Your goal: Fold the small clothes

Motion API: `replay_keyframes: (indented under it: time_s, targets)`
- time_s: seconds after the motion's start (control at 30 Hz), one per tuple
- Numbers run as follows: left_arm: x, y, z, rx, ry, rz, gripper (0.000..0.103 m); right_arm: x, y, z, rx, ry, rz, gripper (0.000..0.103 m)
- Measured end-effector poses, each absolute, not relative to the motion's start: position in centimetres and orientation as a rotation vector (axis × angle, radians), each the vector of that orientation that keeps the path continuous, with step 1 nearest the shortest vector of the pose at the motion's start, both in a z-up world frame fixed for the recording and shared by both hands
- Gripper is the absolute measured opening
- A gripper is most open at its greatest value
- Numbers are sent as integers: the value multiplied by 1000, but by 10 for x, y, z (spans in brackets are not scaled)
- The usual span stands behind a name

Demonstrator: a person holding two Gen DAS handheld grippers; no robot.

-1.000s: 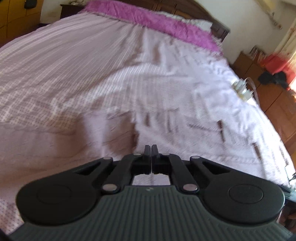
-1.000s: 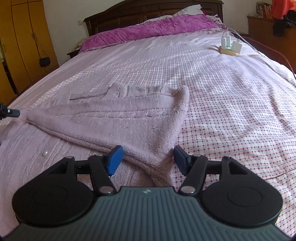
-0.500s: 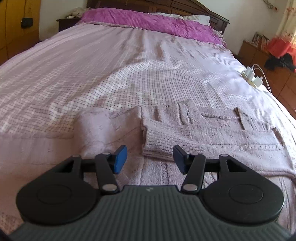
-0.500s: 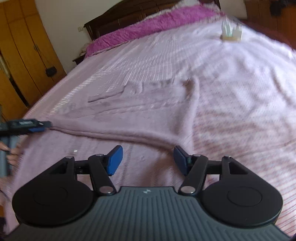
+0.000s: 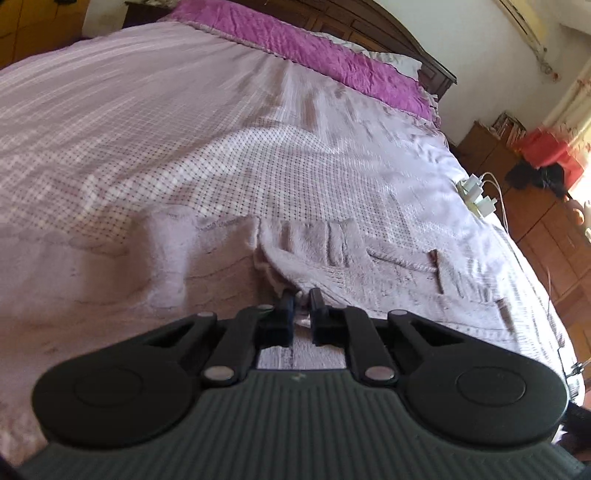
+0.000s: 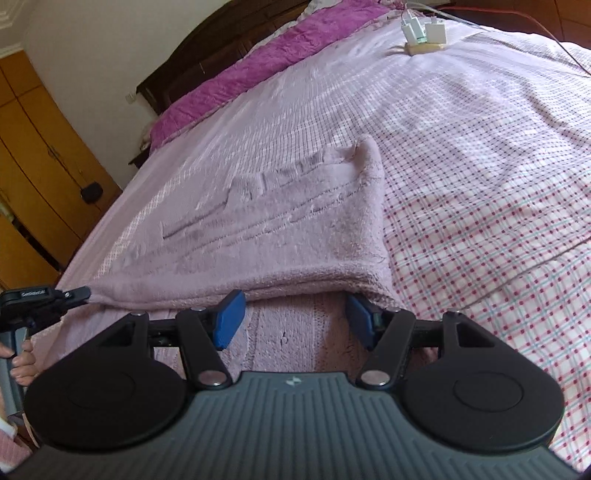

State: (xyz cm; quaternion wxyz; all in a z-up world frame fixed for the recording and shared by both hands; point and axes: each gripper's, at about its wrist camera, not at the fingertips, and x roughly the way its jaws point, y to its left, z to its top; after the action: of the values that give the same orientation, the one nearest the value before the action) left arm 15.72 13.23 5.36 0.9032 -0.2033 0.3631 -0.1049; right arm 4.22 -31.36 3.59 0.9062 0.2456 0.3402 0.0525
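Pinching a fold of the pale pink knitted garment, the left tool now has its jaws nearly together with fabric caught between the pads; half a second ago they stood wide apart above the cloth, so they have just been closing. In the right wrist view the same left tool grips the garment's left corner, with fingers of the person's hand on its handle below.

The right tool has its blue pads well apart, as before, resting low over the near edge of the folded garment and clamping nothing. Its view has tilted since the earlier frame, and the folded edge lies closer to the pads.

The garment lies spread on the checked bedsheet near the foot of the bed. Farther up, a purple quilt runs across under the dark wooden headboard. White chargers with cables sit on the sheet by the right edge. Yellow wardrobe doors stand at the left, and a wooden cabinet at the right.
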Motion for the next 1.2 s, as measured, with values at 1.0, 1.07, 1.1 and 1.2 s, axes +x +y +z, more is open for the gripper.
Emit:
replay_keyframes:
  time_s: [1.0,1.07,1.1,1.2]
  targets:
    - [143,77,33,-152,850,-135,30,41,-287,39,326,693,103,68]
    - [139,76,35,-147,840,-136,31,31,-289,42,360,701,113,69]
    - [138,76,36,-146,839,-138,31,27,-292,42,393,706,122,69]
    - [135,77,44,-172,819,-151,31,22,-301,38,501,715,125,69]
